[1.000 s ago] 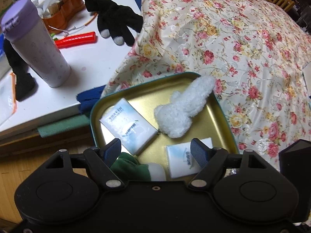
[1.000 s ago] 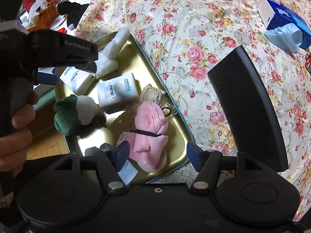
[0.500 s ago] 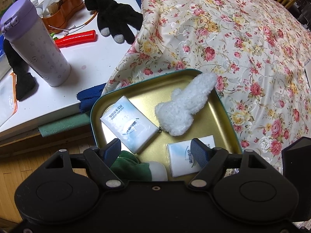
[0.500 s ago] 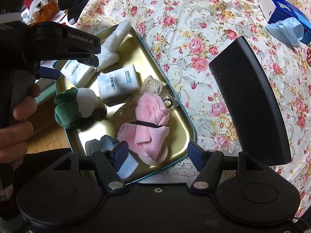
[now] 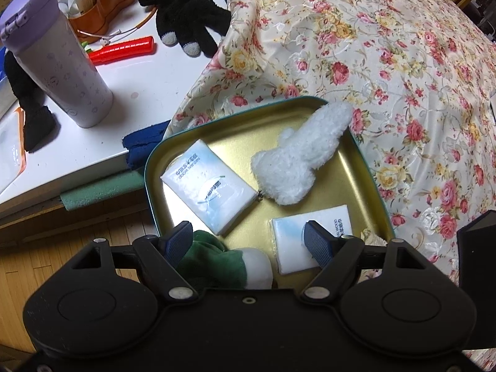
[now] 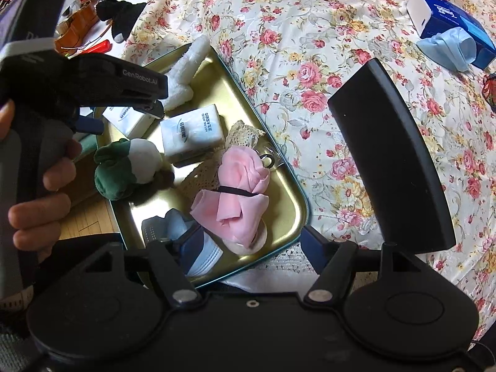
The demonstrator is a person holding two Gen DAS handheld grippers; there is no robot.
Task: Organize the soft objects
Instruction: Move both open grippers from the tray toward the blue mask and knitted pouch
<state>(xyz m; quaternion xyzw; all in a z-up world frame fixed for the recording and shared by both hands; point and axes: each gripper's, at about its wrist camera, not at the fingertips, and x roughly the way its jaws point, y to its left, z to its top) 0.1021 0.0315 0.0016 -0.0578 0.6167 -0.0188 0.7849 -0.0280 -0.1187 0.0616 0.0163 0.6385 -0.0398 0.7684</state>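
A bed under a floral cover (image 6: 310, 31) carries a gold tin (image 6: 297, 204) at its 8 o'clock edge, overhanging the wood floor (image 5: 62, 248). A blue tissue box (image 6: 446, 21) with a pale mask (image 6: 449, 46) against it lies at 2 o'clock. At 10 o'clock a white desk (image 5: 139, 83) bears a lilac flask (image 5: 52, 59), black gloves (image 5: 186, 28), a red case (image 5: 124, 50) and an orange box (image 5: 102, 9).
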